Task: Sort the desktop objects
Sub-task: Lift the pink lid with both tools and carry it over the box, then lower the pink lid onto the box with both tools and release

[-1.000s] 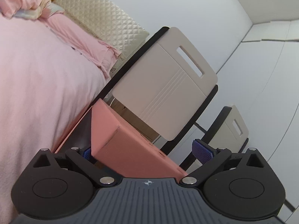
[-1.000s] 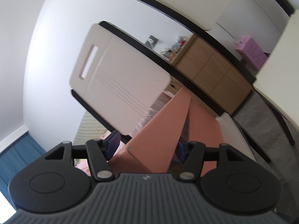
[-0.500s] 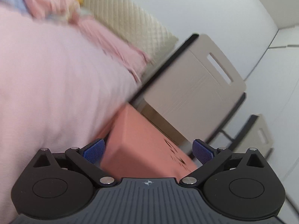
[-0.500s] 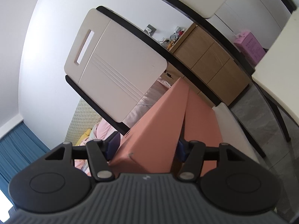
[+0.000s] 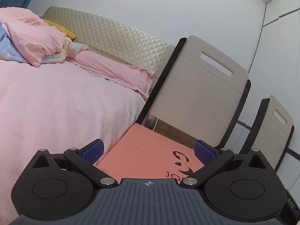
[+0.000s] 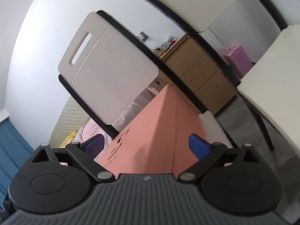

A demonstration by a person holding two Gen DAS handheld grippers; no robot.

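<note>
Spread wide, left gripper (image 5: pixel 148 151), blue pads (image 5: pixel 92 151) flanking the salmon box (image 5: pixel 148 153) without visible contact. Likewise parted, right gripper (image 6: pixel 146 146), straddling the box's corner edge; contact impossible to confirm. Box near end hidden beneath both gripper bodies, black logo cut off, support unseen. Behind: pink bed (image 5: pixel 56 108), beige chair (image 5: pixel 200 95).

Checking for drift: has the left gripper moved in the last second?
Yes. The left gripper has swung: the chair back slid right and leveled in its view, and the box now lies flat.
</note>
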